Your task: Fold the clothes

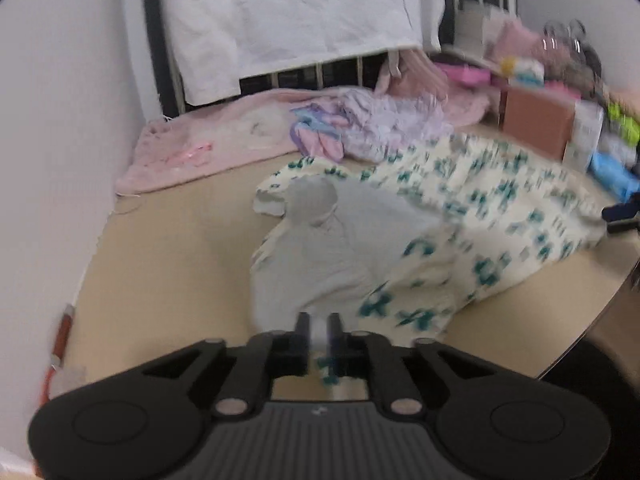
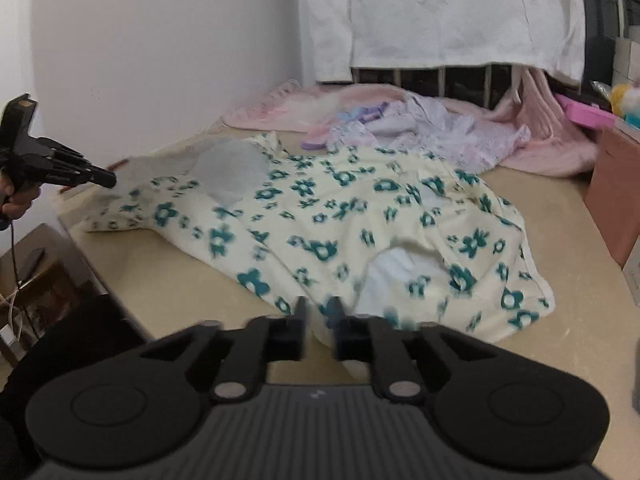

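Observation:
A cream garment with teal flowers [image 2: 320, 224] lies spread and rumpled across the beige table [image 2: 168, 280]. Its pale inside faces up at the left end [image 1: 340, 248]. My left gripper [image 1: 319, 326] is shut on the cloth's near edge, and the cloth is pulled up toward it. That same gripper [image 2: 114, 179] shows in the right wrist view, pinching the garment's far left corner. My right gripper [image 2: 320, 314] is shut on the garment's near hem, with white cloth between its fingers. Both views are blurred by motion.
A pink blanket [image 1: 208, 148] and a heap of lilac and pink clothes [image 2: 420, 128] lie at the back of the table. A brown box [image 1: 536, 124] and colourful items [image 1: 616, 148] stand at the right. White cloth [image 2: 440, 12] hangs behind. A wall [image 1: 60, 120] bounds the left.

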{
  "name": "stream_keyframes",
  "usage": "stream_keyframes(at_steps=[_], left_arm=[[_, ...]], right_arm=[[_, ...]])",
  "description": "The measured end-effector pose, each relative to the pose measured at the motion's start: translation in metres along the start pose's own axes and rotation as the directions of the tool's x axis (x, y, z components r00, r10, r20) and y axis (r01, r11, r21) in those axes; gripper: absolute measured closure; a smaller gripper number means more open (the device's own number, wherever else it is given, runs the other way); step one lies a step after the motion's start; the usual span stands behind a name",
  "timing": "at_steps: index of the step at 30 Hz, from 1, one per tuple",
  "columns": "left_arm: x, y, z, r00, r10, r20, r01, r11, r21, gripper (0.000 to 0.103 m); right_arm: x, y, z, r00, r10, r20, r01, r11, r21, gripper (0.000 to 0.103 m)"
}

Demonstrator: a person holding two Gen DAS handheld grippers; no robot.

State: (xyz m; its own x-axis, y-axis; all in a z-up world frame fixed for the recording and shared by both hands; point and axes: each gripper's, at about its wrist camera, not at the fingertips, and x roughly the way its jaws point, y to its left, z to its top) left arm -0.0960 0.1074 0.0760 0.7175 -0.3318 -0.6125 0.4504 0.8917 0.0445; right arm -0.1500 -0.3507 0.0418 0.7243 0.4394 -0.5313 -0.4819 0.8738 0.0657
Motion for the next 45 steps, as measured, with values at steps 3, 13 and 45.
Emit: stream_keyframes(at_steps=[3, 13, 45], left_arm=[[0.01, -0.02, 0.005, 0.998, -0.034, 0.051, 0.03, 0.996, 0.078, 0.016], [0.064, -0.023, -0.008, 0.998, -0.052, 0.018, 0.052, 0.998, 0.026, 0.102], [0.001, 0.011, -0.016, 0.962, -0.272, -0.022, 0.265, 0.952, -0.153, 0.092]], right_arm=[[-0.012, 0.0, 0.009, 0.995, 0.026, 0.099, -0.027, 1.0, 0.011, 0.043], [0.027, -0.007, 0.009, 0.875, -0.484, 0.01, 0.484, 0.875, 0.018, 0.1], [0.018, 0.032, 0.023, 0.868, -0.495, 0.031, 0.48, 0.855, 0.197, 0.082]])
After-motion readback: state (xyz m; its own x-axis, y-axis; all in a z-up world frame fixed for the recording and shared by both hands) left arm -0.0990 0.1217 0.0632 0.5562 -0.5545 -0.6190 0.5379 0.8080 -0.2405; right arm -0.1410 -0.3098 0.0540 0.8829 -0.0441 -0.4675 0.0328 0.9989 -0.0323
